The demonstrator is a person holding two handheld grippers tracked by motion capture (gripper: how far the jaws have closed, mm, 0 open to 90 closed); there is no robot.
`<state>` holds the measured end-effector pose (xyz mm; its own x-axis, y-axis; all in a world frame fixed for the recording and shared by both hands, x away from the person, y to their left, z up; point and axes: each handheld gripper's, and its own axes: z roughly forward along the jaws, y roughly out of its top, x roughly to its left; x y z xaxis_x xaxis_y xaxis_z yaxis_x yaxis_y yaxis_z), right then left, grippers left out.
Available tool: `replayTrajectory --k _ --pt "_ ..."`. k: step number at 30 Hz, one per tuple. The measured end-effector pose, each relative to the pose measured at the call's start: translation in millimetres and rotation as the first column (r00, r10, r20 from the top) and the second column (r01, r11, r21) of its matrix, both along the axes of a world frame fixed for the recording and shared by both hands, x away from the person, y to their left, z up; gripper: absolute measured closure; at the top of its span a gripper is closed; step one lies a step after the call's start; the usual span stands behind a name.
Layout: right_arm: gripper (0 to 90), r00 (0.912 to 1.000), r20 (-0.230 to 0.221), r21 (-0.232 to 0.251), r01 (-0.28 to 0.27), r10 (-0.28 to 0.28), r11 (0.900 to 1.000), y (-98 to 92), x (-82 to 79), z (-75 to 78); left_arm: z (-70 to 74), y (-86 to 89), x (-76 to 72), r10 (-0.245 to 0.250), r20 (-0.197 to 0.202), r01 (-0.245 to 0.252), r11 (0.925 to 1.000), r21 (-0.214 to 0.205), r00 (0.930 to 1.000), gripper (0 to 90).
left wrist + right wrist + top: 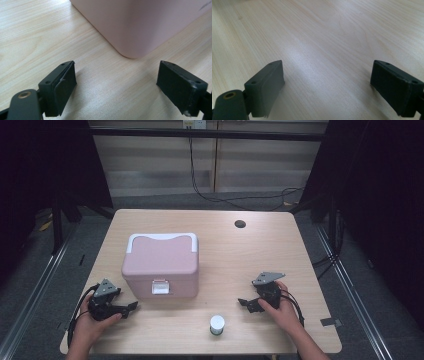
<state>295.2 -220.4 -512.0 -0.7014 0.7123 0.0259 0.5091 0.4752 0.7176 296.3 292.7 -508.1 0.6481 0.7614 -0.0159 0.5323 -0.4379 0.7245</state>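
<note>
Pink box (161,262) smooth matt plastic; table (260,255) pale wood-grain, slight sheen.

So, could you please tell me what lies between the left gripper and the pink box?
Only bare wooden table: the left gripper view shows its open jaws short of the pink box corner.

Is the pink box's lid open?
No, the pink box sits with its lid flat down and the white latch at its front.

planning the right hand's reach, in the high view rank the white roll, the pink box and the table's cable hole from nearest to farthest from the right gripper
1. white roll, front edge, to the right gripper's left.
2. pink box, left half of the table.
3. cable hole, far side of the table.
</note>
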Motion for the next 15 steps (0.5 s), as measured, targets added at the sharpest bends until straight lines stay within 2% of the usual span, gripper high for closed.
replayTrajectory --k 5,6,7,10,12,14,15 --pt "10.7 1.0 0.0 0.0 0.001 -0.001 1.0 0.0 -0.1 0.1 0.5 1.5 -0.6 0.016 -0.003 -0.016 0.9998 -0.009 0.9999 16.9" --pt "10.7 1.0 -0.001 0.0 0.001 -0.001 1.0 0.0 -0.2 0.1 0.9 3.2 -0.9 0.054 -0.028 -0.056 0.9964 -0.064 0.9981 16.9" --pt "10.7 1.0 -0.001 0.0 0.002 -0.002 1.0 0.0 -0.2 0.1 2.8 4.4 -1.0 0.072 -0.048 -0.076 0.9946 -0.071 0.9962 17.2" --pt "10.8 1.0 -0.002 0.0 0.001 -0.001 1.0 0.0 -0.2 0.2 9.5 8.8 -2.1 0.103 -0.101 -0.108 0.9927 -0.053 0.9896 26.8" --pt "11.4 1.0 -0.006 0.002 0.004 -0.004 1.0 -0.1 -0.5 0.4 15.3 13.0 -1.4 0.135 -0.148 -0.14 0.9898 -0.025 0.9796 31.7" --pt "14.0 1.0 -0.003 0.006 0.007 -0.007 1.0 -0.6 -0.2 0.7 24.2 19.6 0.5 0.159 -0.16 -0.167 0.9855 -0.032 0.9741 36.8" --pt "16.7 1.0 -0.007 0.003 0.002 -0.002 1.0 -1.1 0.7 1.8 29.3 23.5 2.6 0.176 -0.174 -0.186 0.9813 -0.047 0.969 39.5"
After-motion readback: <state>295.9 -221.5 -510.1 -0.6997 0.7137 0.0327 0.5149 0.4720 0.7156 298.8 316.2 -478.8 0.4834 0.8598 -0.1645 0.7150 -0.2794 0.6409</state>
